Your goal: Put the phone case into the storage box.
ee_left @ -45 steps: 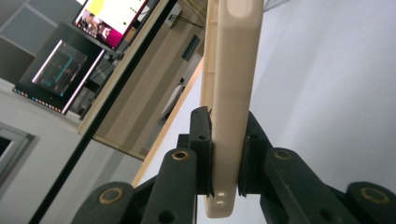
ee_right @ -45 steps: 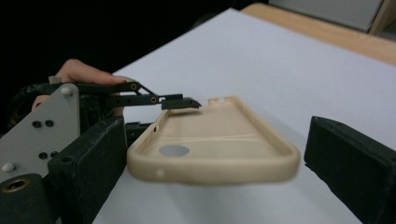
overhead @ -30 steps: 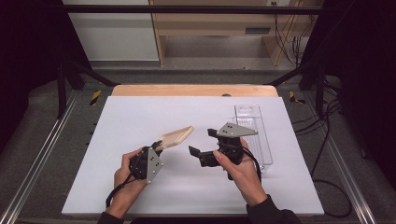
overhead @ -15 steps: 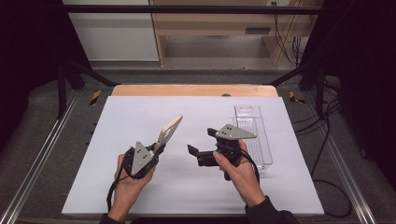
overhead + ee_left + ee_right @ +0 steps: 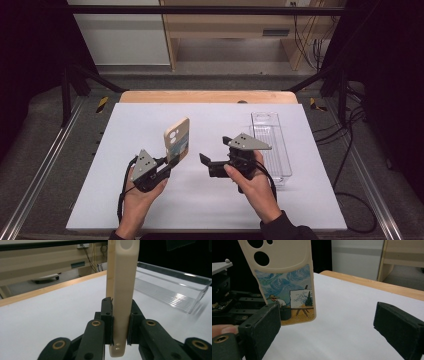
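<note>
A cream phone case point(image 5: 177, 140) with a painted picture on its back stands upright above the white table, camera holes at the top. My left gripper point(image 5: 169, 161) is shut on its lower end; in the left gripper view the two pads clamp the case point(image 5: 123, 290) edge-on between them. My right gripper point(image 5: 215, 150) hovers just to the right of the case, pointing toward it, jaws wide open with nothing between them. In the right gripper view the printed back of the case point(image 5: 284, 277) faces me, beyond the left jaw of my right gripper point(image 5: 329, 327).
A clear plastic tray point(image 5: 272, 145) lies lengthwise on the right part of the white table point(image 5: 150, 210), close behind my right hand. A wooden strip point(image 5: 207, 96) runs along the far edge. Metal rails flank the table.
The left hand has rolled and lifted the phone case from a slanting, nearly flat pose to standing upright. The right gripper has stayed where it was.
</note>
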Demonstrator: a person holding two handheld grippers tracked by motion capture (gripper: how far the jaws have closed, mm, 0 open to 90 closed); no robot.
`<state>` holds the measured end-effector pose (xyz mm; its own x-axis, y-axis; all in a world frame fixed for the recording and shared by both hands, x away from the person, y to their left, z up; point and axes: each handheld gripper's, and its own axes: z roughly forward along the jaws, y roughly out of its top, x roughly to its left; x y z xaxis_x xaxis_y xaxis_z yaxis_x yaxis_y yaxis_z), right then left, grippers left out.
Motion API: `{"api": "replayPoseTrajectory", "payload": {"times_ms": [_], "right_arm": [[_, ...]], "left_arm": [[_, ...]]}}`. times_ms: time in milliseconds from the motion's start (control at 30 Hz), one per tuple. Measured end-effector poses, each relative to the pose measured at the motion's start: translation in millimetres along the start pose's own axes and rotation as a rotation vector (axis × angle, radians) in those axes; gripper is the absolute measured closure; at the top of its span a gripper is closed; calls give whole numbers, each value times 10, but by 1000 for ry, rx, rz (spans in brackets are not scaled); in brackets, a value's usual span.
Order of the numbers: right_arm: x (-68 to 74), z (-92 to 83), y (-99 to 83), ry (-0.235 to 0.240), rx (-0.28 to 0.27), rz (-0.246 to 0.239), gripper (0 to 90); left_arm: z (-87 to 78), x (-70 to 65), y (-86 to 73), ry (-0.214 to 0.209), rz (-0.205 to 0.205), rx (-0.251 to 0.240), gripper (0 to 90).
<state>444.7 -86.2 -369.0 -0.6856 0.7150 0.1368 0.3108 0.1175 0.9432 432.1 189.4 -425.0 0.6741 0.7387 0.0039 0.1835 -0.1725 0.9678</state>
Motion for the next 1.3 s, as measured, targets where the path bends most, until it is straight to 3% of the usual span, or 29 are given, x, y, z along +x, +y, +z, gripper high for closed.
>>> {"api": "replayPoseTrajectory", "payload": {"times_ms": [100, 433, 667, 867, 1300], "right_arm": [[9, 12, -1, -9, 8, -9, 74], [85, 63, 11, -21, 15, -41, 59], [163, 130, 74, -8, 17, -57, 45], [244, 188, 91, 0, 19, -64, 38], [371, 303, 216, 8, -11, -72, 35]], "left_arm": [[10, -5, -12, -20, -28, 0, 792], [18, 19, -27, -103, -186, -32, 792], [46, -4, -47, -151, -227, -33, 792], [83, -76, -43, -186, -222, -22, 792], [137, -193, -51, -218, -189, -2, 792]]}}
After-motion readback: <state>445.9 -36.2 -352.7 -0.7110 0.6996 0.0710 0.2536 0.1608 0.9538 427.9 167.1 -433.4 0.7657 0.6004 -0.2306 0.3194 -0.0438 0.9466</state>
